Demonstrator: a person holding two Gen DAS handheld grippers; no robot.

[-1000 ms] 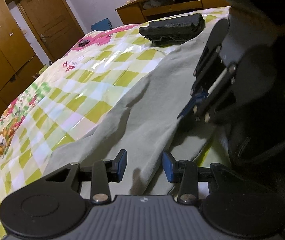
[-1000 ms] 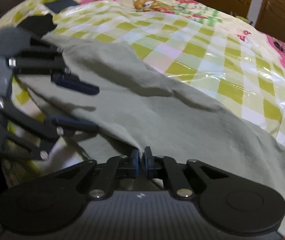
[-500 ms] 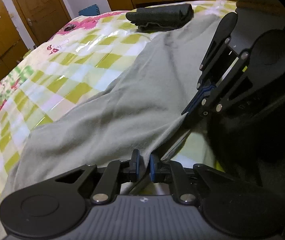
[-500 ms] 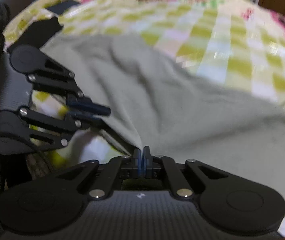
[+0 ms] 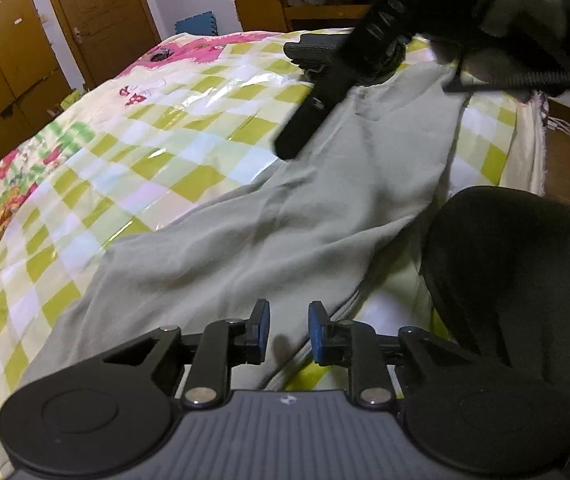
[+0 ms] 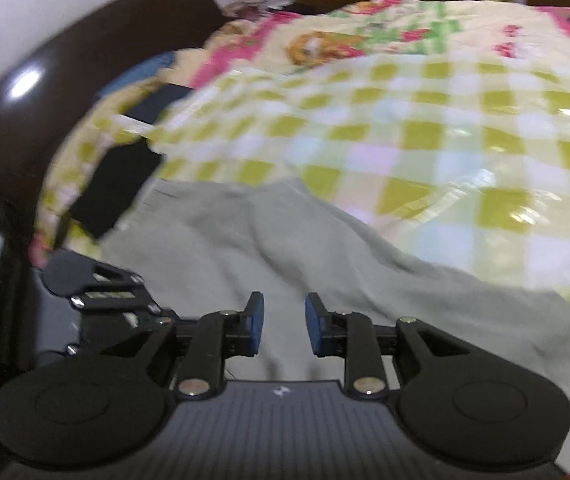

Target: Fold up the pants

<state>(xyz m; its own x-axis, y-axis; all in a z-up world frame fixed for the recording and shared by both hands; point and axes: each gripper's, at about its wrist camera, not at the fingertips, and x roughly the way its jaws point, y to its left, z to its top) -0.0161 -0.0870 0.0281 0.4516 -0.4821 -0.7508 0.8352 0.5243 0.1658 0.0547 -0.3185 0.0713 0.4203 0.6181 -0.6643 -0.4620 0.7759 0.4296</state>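
The pale grey-green pants (image 5: 285,216) lie lengthwise near the edge of the checked bedspread (image 5: 157,152), folded leg over leg, as far as the blurred right view allows. Both tools have let go within the last half second: that fold is laid. The left gripper (image 5: 288,332) and right gripper (image 6: 284,326) now hover just above the cloth, jaws parted, holding nothing.

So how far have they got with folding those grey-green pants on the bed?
Early, by the look of it. The pants lie lengthwise on the checked bedspread, seemingly doubled leg over leg. Nothing is in hand: the left gripper and right gripper are both open above the cloth. Still left: folding the length over into a bundle like the dark folded garment at the far end.
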